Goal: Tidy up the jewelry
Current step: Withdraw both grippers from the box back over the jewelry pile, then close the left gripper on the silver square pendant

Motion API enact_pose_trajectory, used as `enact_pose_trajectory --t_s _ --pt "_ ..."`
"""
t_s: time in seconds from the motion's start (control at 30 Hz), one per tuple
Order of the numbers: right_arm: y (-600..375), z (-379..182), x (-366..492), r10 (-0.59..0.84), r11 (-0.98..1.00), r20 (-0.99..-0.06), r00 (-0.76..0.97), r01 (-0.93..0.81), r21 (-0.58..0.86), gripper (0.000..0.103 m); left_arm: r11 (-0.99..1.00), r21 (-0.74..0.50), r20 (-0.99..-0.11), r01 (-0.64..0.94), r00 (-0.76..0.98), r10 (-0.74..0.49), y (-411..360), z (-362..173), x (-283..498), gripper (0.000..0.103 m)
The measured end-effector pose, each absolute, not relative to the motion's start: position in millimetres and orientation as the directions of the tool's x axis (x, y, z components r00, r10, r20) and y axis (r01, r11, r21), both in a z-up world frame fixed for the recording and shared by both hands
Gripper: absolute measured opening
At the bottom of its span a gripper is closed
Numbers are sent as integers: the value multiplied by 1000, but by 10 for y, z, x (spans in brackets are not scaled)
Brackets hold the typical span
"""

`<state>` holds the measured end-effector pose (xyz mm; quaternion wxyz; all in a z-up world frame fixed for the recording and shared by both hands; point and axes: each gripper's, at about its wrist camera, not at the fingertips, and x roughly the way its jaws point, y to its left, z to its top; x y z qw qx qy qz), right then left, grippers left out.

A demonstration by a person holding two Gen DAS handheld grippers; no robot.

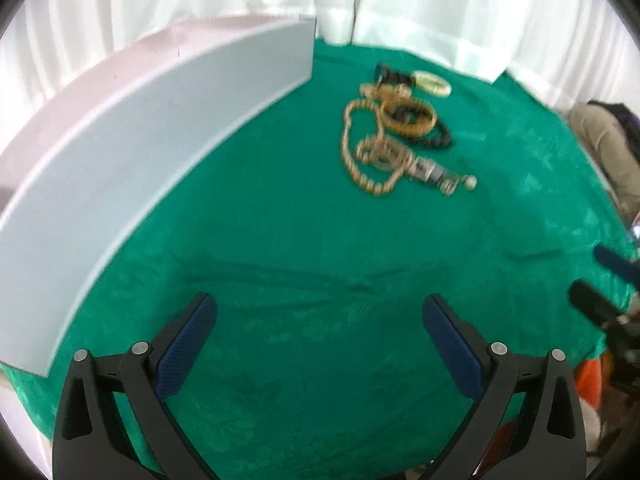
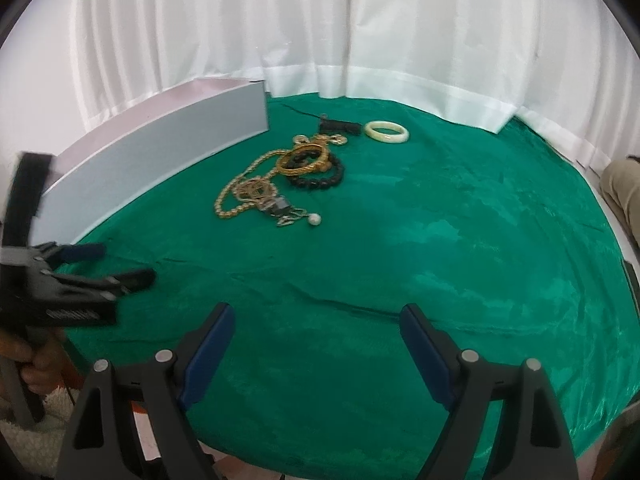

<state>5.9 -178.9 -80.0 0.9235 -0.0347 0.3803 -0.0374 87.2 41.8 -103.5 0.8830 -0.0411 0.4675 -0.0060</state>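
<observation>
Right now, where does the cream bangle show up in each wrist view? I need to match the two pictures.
Left wrist view: the cream bangle lies upper right of centre, at the far end of the jewelry pile, blurred.
Right wrist view: the cream bangle lies just right of centre in the upper part, set apart to the right of the pile.
Shared landmark: the gold bangle, which overlaps the black bead bracelet in both views.
</observation>
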Motion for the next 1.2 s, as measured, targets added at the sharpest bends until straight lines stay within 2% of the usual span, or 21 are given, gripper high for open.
enact_pose_trajectory --t_s 0.37,0.6,0.73,0.83,0.93,1.0,1.03,1.1,1.13,1.2 --pt "-1920 -886 67 -84 996 -720 689 60 -59 86 993 -119 -818 11 566 -104 442 -924 1091 102" --pt "-1962 -905 67 -70 997 -723 687 59 -40 86 975 -155 -819 159 532 -217 34 -846 1450 102" --pt "-2020 -912 51 -66 997 -724 686 68 -26 86 966 -109 -816 236 533 -223 -291 -881 1698 99" --pt "-2055 -910 36 -64 997 -724 687 72 -19 86 956 -81 -827 281 517 -222 -484 -988 1909 86" --pt "-2073 -912 28 -60 997 -723 689 71 -16 86 954 -27 -835 298 518 -185 -599 -1136 2063 84" --pt "-2083 -914 22 -56 997 -722 689 70 -11 86 955 -1 -850 297 503 -157 -636 -1251 2154 72" --pt "-2090 -917 21 -55 997 -723 689 71 -9 86 956 -9 -860 295 485 -158 -635 -1294 2173 53" --pt "-2111 -924 5 -54 997 -723 688 74 -4 86 959 -18 -852 282 498 -163 -608 -1284 2140 38" --pt "-2122 -932 5 -54 997 -724 688 77 -1 86 957 -36 -848 288 498 -182 -597 -1260 2099 33" --pt "-2144 -940 9 -53 997 -725 687 83 5 86 947 -78 -844 311 485 -229 -591 -1198 2005 30"
